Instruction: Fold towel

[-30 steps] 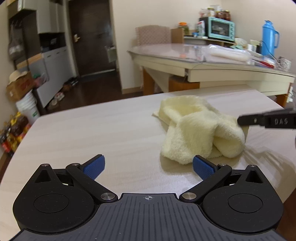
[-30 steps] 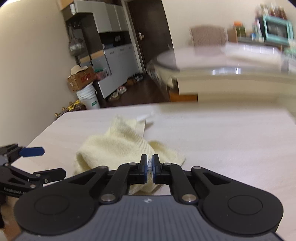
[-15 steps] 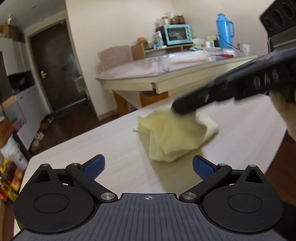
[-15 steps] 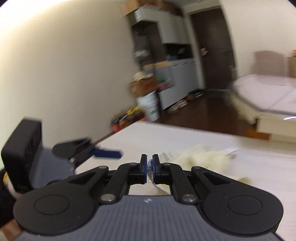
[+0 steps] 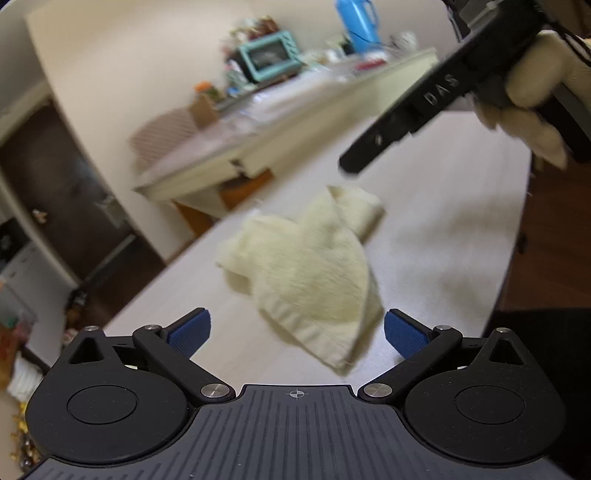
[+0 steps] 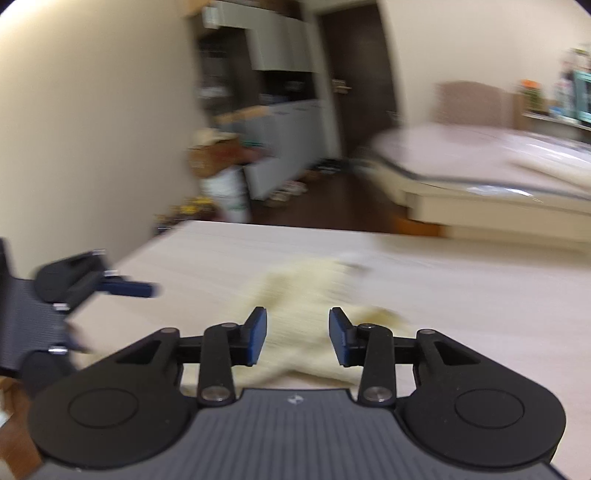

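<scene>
A pale yellow towel (image 5: 306,273) lies crumpled in a heap on the light wood table (image 5: 443,236). My left gripper (image 5: 297,334) is open, its blue pads wide apart just short of the towel's near corner. A gloved hand (image 5: 535,96) holds my right gripper (image 5: 354,162) above and beyond the towel. In the right wrist view, the right gripper (image 6: 297,339) has its jaws opening. The towel (image 6: 306,291) lies below and ahead of them, and the pads press on nothing. The left gripper (image 6: 110,284) shows at the left edge.
A second table (image 5: 280,122) with a glass top stands behind, carrying a teal toaster oven (image 5: 269,55) and a blue thermos (image 5: 356,22). Grey cabinets (image 6: 280,140), a white bucket (image 6: 229,192) and a dark door (image 6: 354,74) lie past the table's far edge.
The right gripper's jaws were shut on a bit of towel and have now parted, letting it go. The left gripper has rolled and come closer to the towel.
</scene>
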